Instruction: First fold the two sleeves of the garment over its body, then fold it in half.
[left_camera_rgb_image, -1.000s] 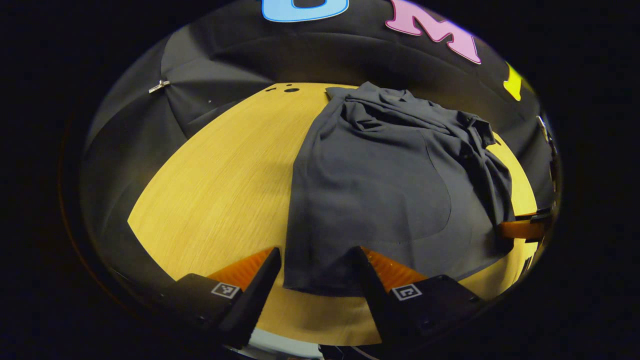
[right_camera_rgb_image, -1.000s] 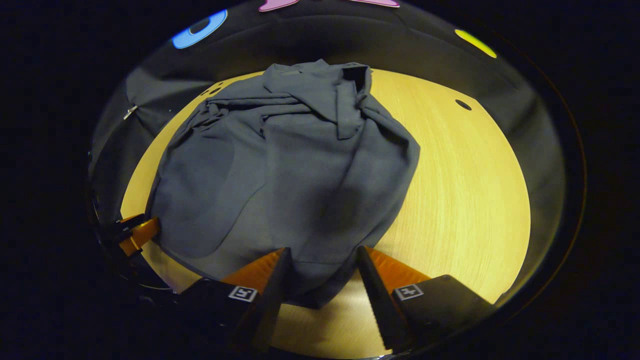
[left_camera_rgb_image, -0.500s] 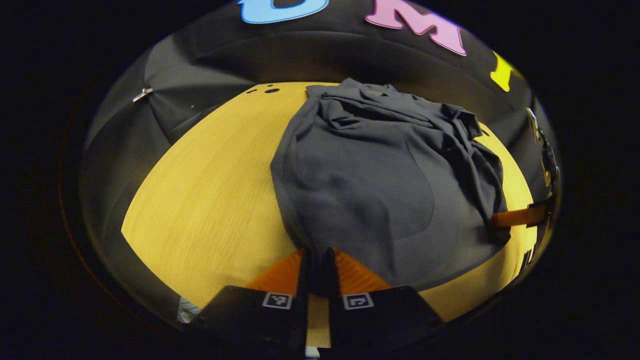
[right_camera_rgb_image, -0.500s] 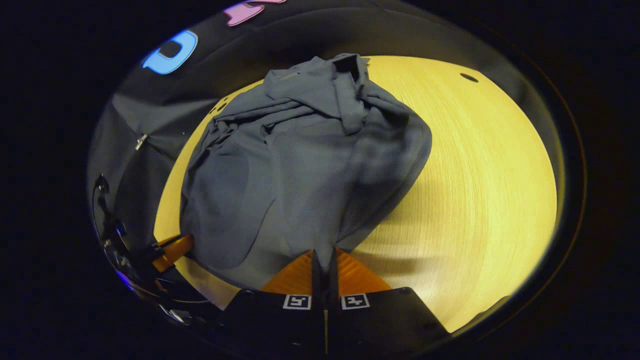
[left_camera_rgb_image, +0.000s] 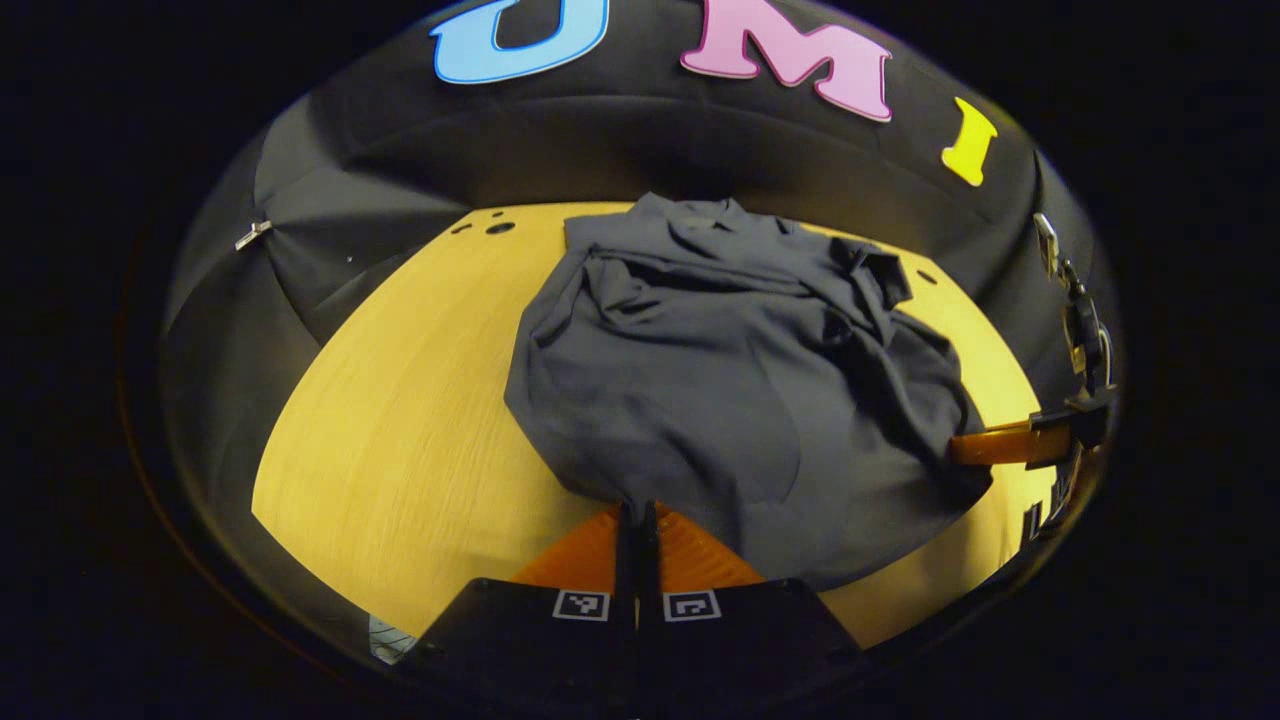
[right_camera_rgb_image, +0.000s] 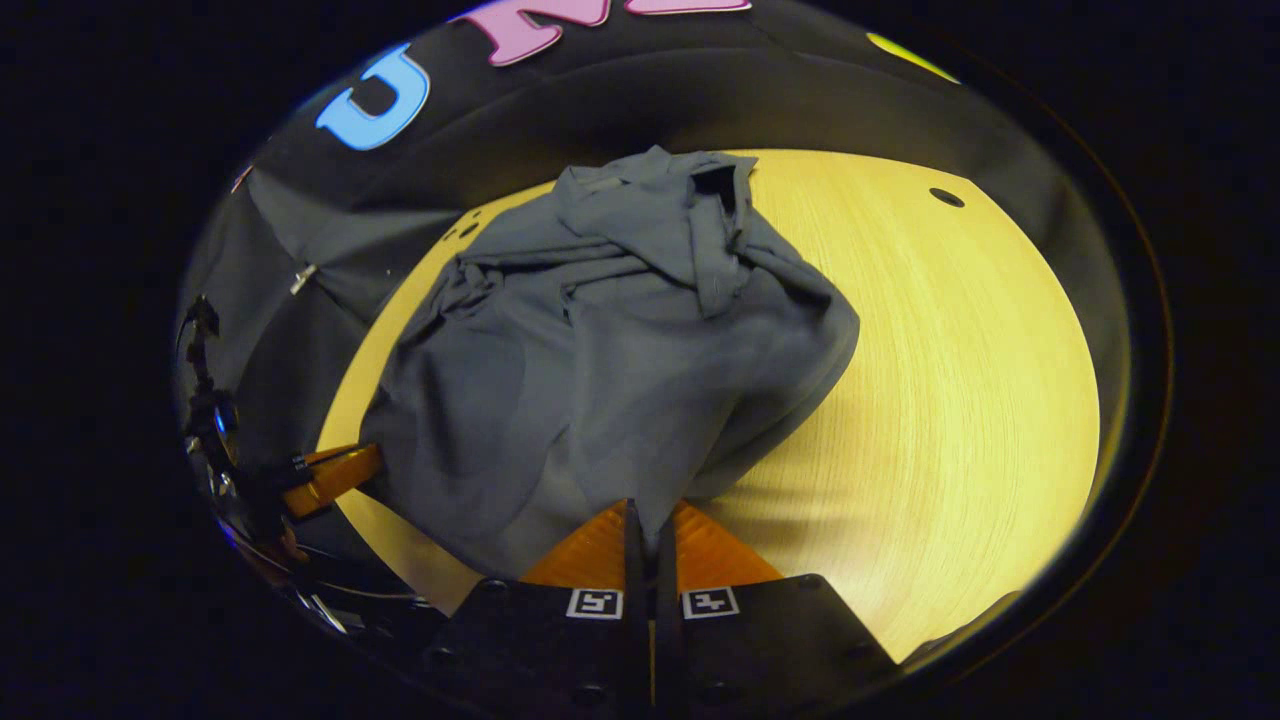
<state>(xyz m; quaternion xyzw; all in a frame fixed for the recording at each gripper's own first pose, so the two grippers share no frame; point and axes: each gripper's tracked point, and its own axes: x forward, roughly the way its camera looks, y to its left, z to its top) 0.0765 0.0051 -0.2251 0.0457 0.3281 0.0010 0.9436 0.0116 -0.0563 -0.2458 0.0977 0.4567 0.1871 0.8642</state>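
A dark grey garment (left_camera_rgb_image: 740, 380) lies on the wooden table (left_camera_rgb_image: 400, 420) with both sleeves folded over its body and its collar end bunched at the far side. My left gripper (left_camera_rgb_image: 635, 512) is shut on the near hem corner at the garment's left. My right gripper (right_camera_rgb_image: 648, 512) is shut on the near hem corner at the garment's (right_camera_rgb_image: 610, 350) right. Both corners are raised off the table, so the near edge hangs between them. The right gripper (left_camera_rgb_image: 1010, 445) shows at the right edge of the left gripper view. The left gripper (right_camera_rgb_image: 330, 475) shows at the lower left of the right gripper view.
The round wooden table (right_camera_rgb_image: 950, 400) has small dark holes (left_camera_rgb_image: 498, 228) near its far edge and another hole (right_camera_rgb_image: 945, 197) at the far right. Black cloth walls the booth behind it. Bare wood lies left and right of the garment.
Both grippers went from open around the near hem to shut on it. They have lifted the hem corners and carried them a little toward the far side.
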